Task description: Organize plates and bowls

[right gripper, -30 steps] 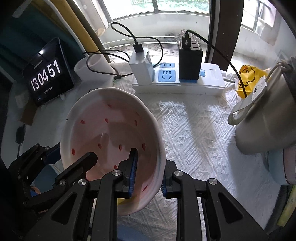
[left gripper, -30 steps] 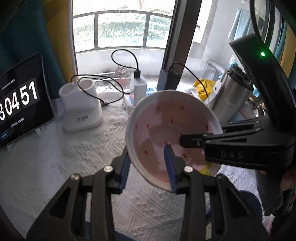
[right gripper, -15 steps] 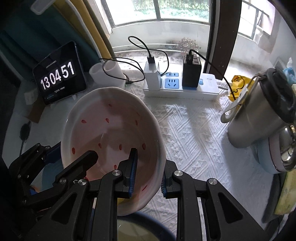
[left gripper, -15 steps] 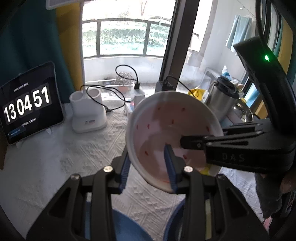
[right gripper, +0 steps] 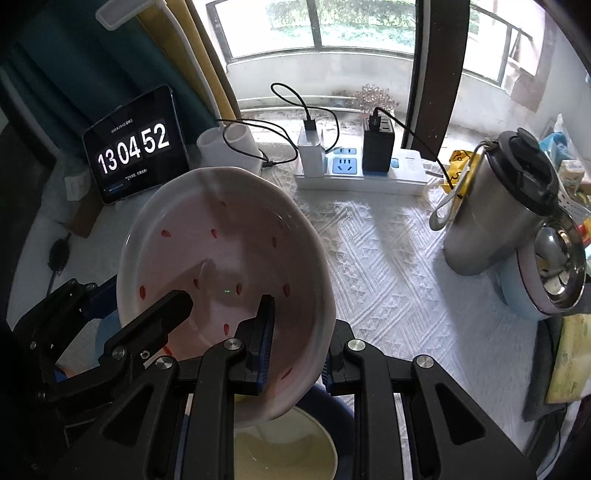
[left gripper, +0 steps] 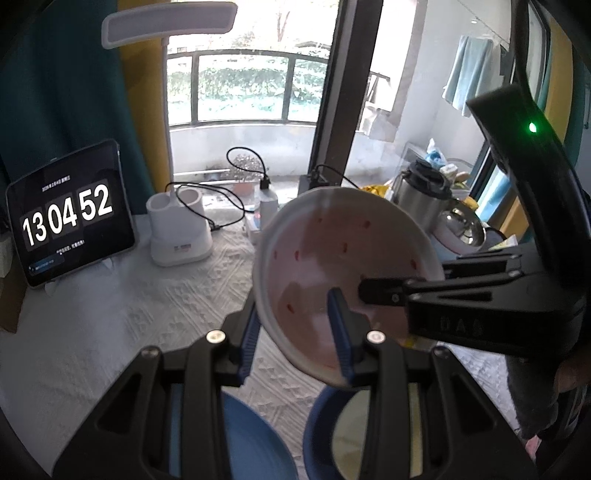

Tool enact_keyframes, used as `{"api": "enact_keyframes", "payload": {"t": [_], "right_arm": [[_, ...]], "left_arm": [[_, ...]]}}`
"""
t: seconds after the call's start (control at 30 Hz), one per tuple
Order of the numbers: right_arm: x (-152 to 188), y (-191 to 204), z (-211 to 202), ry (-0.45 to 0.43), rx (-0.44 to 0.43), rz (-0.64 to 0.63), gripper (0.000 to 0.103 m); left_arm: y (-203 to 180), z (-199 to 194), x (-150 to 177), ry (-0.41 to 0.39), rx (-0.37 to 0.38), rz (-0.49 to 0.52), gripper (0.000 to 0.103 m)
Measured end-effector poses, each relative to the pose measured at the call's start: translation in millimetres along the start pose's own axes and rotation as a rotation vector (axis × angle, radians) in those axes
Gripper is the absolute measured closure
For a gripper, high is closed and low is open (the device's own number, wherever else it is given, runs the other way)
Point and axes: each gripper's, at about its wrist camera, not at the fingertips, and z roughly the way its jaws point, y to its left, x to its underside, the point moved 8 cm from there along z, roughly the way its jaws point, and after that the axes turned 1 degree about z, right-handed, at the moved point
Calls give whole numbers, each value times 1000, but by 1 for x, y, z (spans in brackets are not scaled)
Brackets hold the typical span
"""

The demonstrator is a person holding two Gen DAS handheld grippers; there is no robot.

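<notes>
A white bowl (left gripper: pixel 332 266) with a pink inside and red seed marks hangs tilted above the table, held from two sides. My left gripper (left gripper: pixel 295 321) is shut on its near rim, one blue pad inside and one outside. My right gripper (right gripper: pixel 297 332) is shut on the opposite rim of the bowl (right gripper: pixel 221 251). The right gripper (left gripper: pixel 402 291) enters the left wrist view from the right, and the left gripper (right gripper: pixel 140 299) enters the right wrist view from the lower left. Below lie a blue plate (left gripper: pixel 251 443) and a blue bowl (right gripper: pixel 284 450) with a cream inside.
On the white patterned cloth (right gripper: pixel 388 258) stand a tablet clock (left gripper: pixel 70 218), a white holder (left gripper: pixel 181 229), a power strip with chargers (right gripper: pixel 362 173), a steel flask (right gripper: pixel 502 206) and a lidded pot (right gripper: pixel 554 266). A desk lamp (left gripper: pixel 166 22) reaches overhead.
Both grippers have risen and drawn back together with the bowl in them. The table items look smaller, and the blue plate and blue bowl have come into view underneath.
</notes>
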Motion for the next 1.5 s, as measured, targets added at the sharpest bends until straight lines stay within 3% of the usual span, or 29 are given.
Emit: {"api": "enact_keyframes", "payload": {"t": [0.83,1.5], "right_arm": [[20,7,-37,-43,17,-2,80],[68,7,-52,-20,42,31,80]], "left_arm": [[-15,-38,9,-38,18,23,66],[-39,-60,44,-16,55,53,66]]}}
